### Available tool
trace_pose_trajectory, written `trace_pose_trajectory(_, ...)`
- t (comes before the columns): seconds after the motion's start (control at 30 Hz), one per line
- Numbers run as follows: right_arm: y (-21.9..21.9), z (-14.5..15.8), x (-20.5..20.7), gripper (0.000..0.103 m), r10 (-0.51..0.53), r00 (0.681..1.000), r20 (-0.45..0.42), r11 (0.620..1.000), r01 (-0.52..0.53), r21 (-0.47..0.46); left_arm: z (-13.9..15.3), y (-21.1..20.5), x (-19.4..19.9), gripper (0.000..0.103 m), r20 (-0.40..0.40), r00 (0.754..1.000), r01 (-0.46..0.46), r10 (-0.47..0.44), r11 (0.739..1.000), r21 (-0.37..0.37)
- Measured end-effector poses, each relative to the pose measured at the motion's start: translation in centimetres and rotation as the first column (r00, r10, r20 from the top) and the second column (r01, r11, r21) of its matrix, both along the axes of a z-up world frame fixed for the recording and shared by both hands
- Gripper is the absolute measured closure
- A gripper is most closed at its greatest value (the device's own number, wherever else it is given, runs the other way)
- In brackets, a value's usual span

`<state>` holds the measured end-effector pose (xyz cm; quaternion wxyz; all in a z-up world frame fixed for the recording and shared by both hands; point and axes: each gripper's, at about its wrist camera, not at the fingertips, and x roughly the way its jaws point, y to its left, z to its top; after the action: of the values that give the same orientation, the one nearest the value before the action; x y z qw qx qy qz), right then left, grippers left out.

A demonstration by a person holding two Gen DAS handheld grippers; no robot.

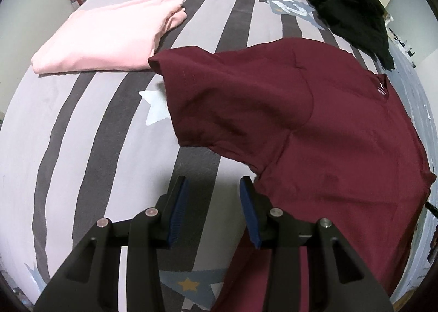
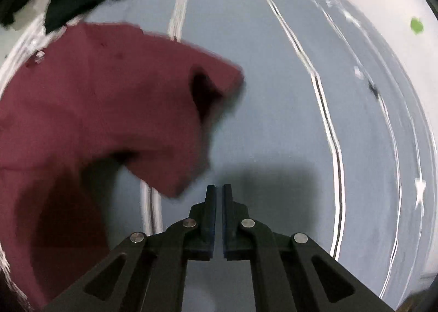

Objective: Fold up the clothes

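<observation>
I am holding the left tool [image 1: 215, 197] wide open and empty, hovering just off the maroon shirt's [image 1: 314, 126] armpit. The shirt is lying spread on the bed [image 1: 82, 126], ahead and right of this tool, collar [image 1: 382, 85] pointing away, long axis running toward me. Right tool [image 2: 219, 197] is nearly closed, gripping nothing, beside the other sleeve [image 2: 191, 109]. Folded pink garment [image 1: 109, 35] is sitting ahead-left, presumably set clear; black garment [image 1: 353, 8] is lying crumpled beyond.

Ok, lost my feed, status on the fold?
Left gripper open, empty. Right gripper shut, empty. Maroon shirt unfolded on bed. Nothing blocking.
</observation>
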<state>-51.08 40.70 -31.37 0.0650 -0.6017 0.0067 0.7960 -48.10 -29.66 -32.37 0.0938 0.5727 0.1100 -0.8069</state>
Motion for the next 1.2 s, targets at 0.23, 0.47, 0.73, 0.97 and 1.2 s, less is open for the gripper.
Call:
trace_pose_trajectory(0.23,2.2,2.7,-3.1,0.055,-0.175,0.972,-0.154,0.982,0.160,-0.104,0.3,-1.2,-2.3,0.067,-0.026,0.998,-0.055,0.054,0.998,-0.019)
trace_pose_trajectory(0.47,3.7,0.8,-11.8,0.051,-0.199,0.974,-0.112,0.978,0.190,-0.091,0.1,-0.5,-3.4,0.067,-0.028,0.999,-0.041,0.040,0.999,-0.024)
trace_pose_trajectory(0.73,2.3,-1.8,-13.7,0.083,-0.131,0.990,-0.056,0.975,0.118,-0.186,-1.3,0.8,-4.3,0.067,-0.007,1.000,-0.021,0.021,1.000,-0.017)
trace_pose_trajectory(0.97,2.3,1.8,-14.1,0.094,-0.098,0.981,-0.167,0.985,0.072,-0.156,-0.6,-0.7,-5.7,0.067,-0.030,0.998,-0.065,0.063,0.997,-0.039)
trace_pose_trajectory(1.2,3.7,0.3,-13.8,0.082,-0.139,0.986,-0.088,0.989,0.134,-0.062,1.2,-3.0,-6.6,0.067,-0.068,0.991,-0.123,0.117,0.989,-0.081)
